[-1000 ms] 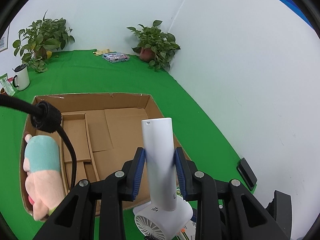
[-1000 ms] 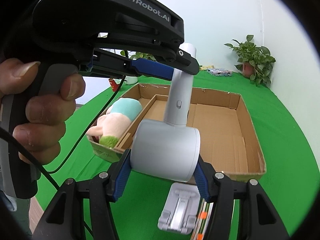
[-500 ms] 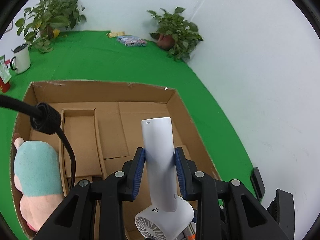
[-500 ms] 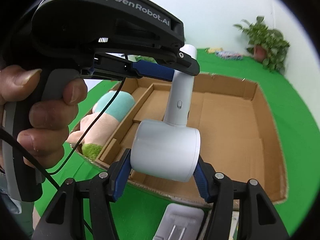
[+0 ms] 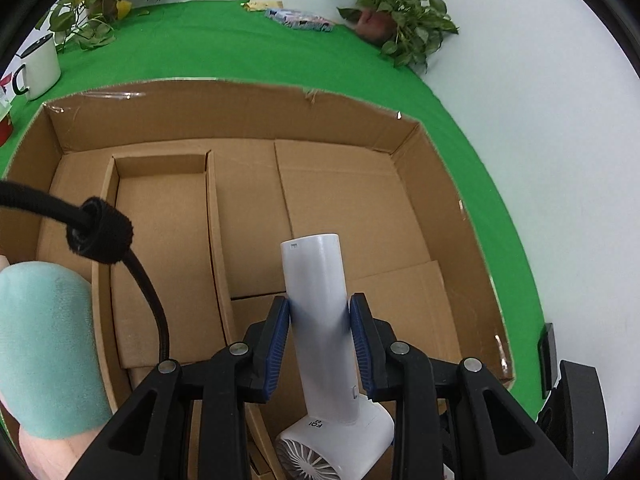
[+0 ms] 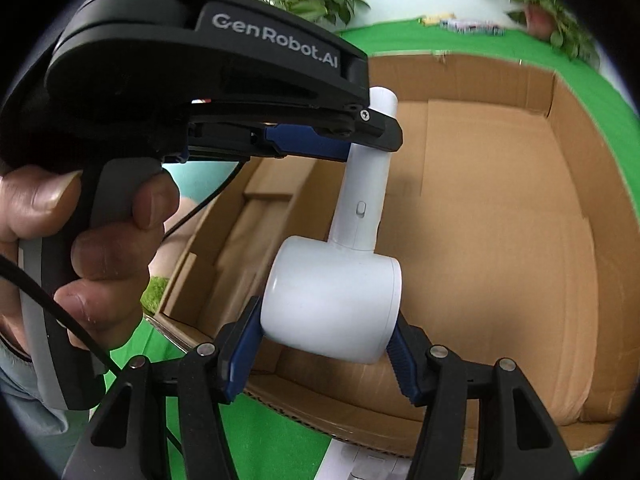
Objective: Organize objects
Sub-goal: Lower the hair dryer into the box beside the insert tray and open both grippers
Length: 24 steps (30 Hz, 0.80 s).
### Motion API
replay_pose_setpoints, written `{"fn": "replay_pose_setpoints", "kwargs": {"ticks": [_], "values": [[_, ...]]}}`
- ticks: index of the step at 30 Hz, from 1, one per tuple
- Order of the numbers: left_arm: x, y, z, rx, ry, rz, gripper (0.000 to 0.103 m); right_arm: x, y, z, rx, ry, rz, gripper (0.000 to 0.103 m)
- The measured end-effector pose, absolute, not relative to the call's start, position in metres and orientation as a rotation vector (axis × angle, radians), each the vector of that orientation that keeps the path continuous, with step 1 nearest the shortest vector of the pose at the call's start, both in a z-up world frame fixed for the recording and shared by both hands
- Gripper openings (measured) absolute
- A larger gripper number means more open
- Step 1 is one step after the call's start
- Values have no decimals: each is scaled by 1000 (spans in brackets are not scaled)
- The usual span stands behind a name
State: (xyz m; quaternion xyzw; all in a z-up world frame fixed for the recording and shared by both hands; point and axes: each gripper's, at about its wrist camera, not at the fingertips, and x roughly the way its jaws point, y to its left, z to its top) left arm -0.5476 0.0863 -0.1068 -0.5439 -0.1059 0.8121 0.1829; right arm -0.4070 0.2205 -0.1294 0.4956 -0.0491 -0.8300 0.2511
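1. Blue-padded black left hand-held gripper [image 5: 319, 336], pinching the cylindrical handle of a white plastic handheld fan [image 5: 320, 320]; pads pressed against both sides of the handle.
2. Blue-padded black right hand-held gripper [image 6: 324, 344], clamped on the round white head of the same fan [image 6: 336, 304], one pad at each end of the drum.
3. Fan held in the air by both, over the near edge of an open brown cardboard box [image 5: 248, 108]; handle pointing up and away, grille end down toward the left wrist camera.
4. Bare fingers [image 6: 108, 248] wrapped round the grey grip of the left tool, seen from the right wrist camera.
5. Inside the box, a narrow cardboard divider tray [image 5: 160, 240] at left, with a pink plush toy in a teal cap [image 5: 44, 340] beside it against the left wall.
6. Beneath the box, a green-covered table [image 5: 224, 40]; well beyond, a white mug [image 5: 40, 66], two potted green plants [image 5: 396, 20] and a small colourful packet [image 5: 300, 20] near the white wall.
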Motion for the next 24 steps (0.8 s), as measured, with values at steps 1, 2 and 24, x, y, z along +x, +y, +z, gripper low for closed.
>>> {"fn": "replay_pose_setpoints", "kwargs": {"ticks": [1, 2, 24], "values": [[-549, 88, -111, -1548, -289, 2289, 29, -407, 221, -132, 1364, -146, -2244, 58], [-547, 89, -114, -1558, -282, 2288, 29, -408, 222, -134, 1374, -157, -2233, 58], [-473, 47, -70, -1394, -197, 2505, 29, -378, 226, -136, 1400, -215, -2141, 60]]}}
